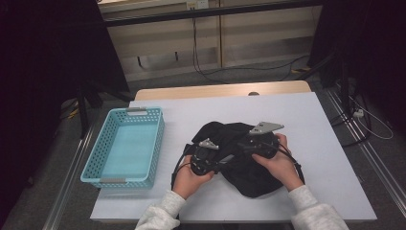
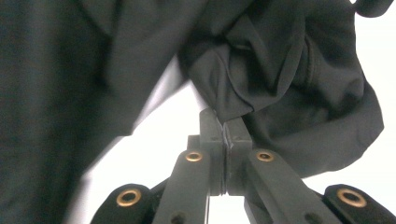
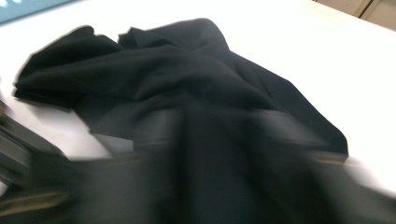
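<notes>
We hold one gripper in each hand above a crumpled black cloth [image 1: 239, 160] that lies on the white, smooth table cover [image 1: 316, 143]. The cloth is thin and matt, with many soft folds and a rounded, irregular outline. In the left gripper view the two flat dark-grey jaws of the left gripper [image 2: 226, 125] stand pressed together, and a small pinched fold of the cloth is caught between their tips; the rest of the cloth hangs above and to both sides of these jaws, with a stitched hem visible to the right of them. The jaw arms are of hard plastic or metal with round brass-coloured rivets. In the high view the right gripper [image 1: 261, 143] sits just beside the left gripper, on its right, over the middle of the cloth, with a grey three-cornered plate on top. The right gripper view is strongly blurred in its lower part, so we cannot tell how its jaws stand; the cloth spreads directly in front of it. Well to the left of the left gripper stands a light-blue plastic basket [image 1: 103, 143] with perforated walls, rectangular in shape.
</notes>
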Demonstrator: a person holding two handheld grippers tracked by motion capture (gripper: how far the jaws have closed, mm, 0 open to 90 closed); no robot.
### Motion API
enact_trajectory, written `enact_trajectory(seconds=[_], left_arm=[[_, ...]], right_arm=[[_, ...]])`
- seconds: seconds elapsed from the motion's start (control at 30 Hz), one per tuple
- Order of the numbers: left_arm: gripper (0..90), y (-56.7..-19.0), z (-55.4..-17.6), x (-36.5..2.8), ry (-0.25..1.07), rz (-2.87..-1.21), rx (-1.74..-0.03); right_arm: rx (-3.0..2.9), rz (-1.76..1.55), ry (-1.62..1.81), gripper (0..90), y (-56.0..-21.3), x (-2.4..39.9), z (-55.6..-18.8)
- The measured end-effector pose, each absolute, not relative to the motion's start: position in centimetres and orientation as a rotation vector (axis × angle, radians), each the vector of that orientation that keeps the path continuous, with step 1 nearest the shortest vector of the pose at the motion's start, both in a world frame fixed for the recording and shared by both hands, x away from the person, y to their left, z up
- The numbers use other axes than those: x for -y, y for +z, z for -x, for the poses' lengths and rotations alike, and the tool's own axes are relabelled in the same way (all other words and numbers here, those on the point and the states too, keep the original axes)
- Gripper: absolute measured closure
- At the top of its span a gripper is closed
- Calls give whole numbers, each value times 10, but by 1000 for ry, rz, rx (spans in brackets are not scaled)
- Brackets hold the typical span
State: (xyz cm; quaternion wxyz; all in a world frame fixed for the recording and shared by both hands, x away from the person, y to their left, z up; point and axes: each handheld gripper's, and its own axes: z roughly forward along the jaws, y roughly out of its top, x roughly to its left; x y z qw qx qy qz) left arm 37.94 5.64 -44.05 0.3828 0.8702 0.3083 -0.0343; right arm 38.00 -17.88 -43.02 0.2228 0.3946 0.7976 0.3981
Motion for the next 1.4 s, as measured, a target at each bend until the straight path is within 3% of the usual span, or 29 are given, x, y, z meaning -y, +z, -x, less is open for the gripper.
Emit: enact_trajectory(seconds=[0.07,0.1,0.4,0.57,0.6,0.77,0.97,1.13,1.27,1.4], left_arm=[[896,-436,-382,-64,-73,-2207,-799],[896,-434,-384,-68,-63,-2199,-809],[898,-414,-394,-97,34,-2106,-879],[898,-410,-401,-111,73,-2065,-923],[898,-409,-402,-113,76,-2063,-929],[897,-407,-405,-115,73,-2055,-922],[897,-410,-402,-107,43,-2081,-868],[896,-413,-398,-99,18,-2109,-822],[896,-414,-395,-97,0,-2125,-802],[895,-413,-395,-98,0,-2129,-800]], right_arm=[[-2218,-1104,1102,866,-431,182,-386],[-2191,-1115,1108,888,-430,186,-386],[-1970,-1238,1154,894,-407,260,-355],[-1945,-1311,1042,892,-418,297,-334],[-1958,-1320,1028,879,-422,300,-332],[-2004,-1226,1043,582,-420,281,-336],[-2066,-1113,1120,376,-409,229,-361],[-2160,-1060,1089,285,-415,182,-389],[-2218,-1075,1051,323,-428,161,-406],[-2254,-1127,968,655,-439,162,-414]])
